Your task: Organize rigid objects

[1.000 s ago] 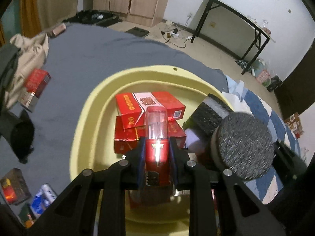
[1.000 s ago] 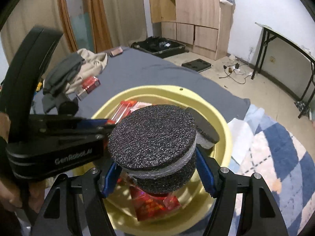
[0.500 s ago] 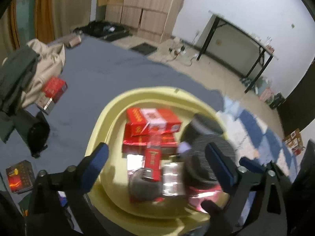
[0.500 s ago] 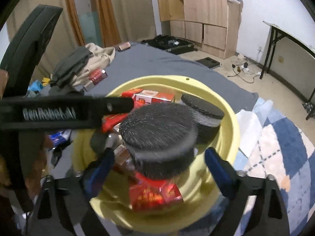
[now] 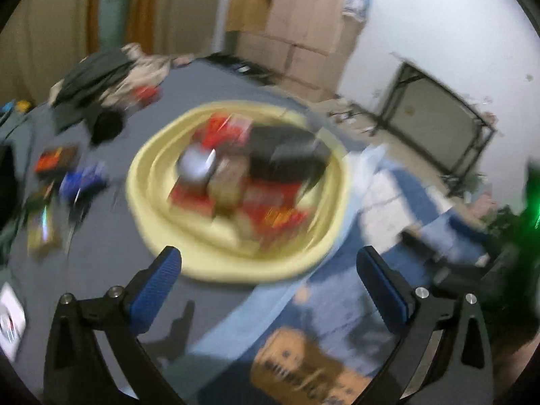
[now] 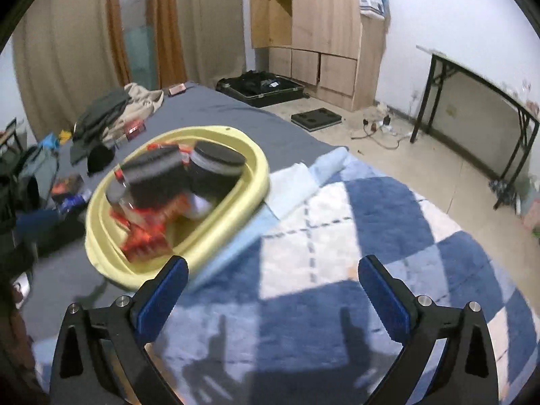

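Left wrist view is smeared by motion, yet the left tool clearly stands wide with nothing between its blue pads. The right tool is just finishing opening, its span also empty, over the blue checked blanket.

The yellow basin sits on the grey bed, its near edge overlapping a pale blue cloth. Inside lie red boxes, a clear jar and two dark foam discs, piled together and touching.

By the look of it, this is the gap between a drop and the next pick: both tools are free and clear of the basin. Loose items remain on the bed to the left of it, among them a blue packet and a dark orange-marked box. The next move calls for swinging a tool over one of these and squaring the pads across its short side.

The blue packet's long axis appears to run roughly left to right in the left view; blur keeps me from saying more.
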`<state>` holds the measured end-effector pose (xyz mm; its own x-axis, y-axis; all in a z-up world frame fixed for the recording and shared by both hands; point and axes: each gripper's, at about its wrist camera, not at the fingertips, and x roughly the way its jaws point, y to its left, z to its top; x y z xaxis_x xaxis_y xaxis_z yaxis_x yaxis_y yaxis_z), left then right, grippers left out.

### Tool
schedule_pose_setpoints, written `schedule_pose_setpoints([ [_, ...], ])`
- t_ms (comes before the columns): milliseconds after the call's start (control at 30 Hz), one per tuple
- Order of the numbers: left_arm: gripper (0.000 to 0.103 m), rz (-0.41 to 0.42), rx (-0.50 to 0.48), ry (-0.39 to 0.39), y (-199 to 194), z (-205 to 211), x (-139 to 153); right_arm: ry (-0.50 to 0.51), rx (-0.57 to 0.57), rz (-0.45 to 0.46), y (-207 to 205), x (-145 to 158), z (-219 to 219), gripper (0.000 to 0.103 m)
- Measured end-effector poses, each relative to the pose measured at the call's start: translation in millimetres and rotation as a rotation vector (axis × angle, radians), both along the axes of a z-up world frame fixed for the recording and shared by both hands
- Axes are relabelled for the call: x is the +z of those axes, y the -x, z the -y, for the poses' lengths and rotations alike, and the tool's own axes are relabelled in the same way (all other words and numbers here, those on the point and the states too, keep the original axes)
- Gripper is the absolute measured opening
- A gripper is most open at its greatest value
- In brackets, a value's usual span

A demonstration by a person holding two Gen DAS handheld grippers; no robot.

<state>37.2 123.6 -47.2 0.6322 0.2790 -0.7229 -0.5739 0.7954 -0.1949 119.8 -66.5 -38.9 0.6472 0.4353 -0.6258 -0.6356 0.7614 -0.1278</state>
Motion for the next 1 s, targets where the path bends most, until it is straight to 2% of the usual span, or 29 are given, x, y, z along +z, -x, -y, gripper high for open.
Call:
schedule_pose_setpoints([
  [100,0.103,-0.046,0.038,0.05,0,-3,-35,0.041,0.021,-0.005,-4,-16,-3,0.103],
  [167,0.103,-0.082,0.038,0.037,-12,-8,-51,0.078,0.045,-0.004,-8,-26,-8,0.103],
  [333,0.103,-0.096,0.113,0.023,-21,-15,-72,0.157,0.073,-0.02,-29,-54,-24,0.103],
  [400,0.103,-0.105,0.123,-0.009,-27,-13,-76,0.151,0.09,-0.026,-34,-61,-28,0.103],
  [533,0.103,-0.113,0.145,-0.022,-38,-15,-80,0.189,0.1,-0.018,-40,-77,-39,0.103],
  [700,0.103,-0.137,0.155,-0.05,-41,-12,-80,0.174,0.081,-0.018,-45,-82,-38,0.103],
  [1000,0.103,-0.133,0.153,-0.043,-37,-10,-80,0.177,0.081,-0.016,-43,-81,-38,0.103],
])
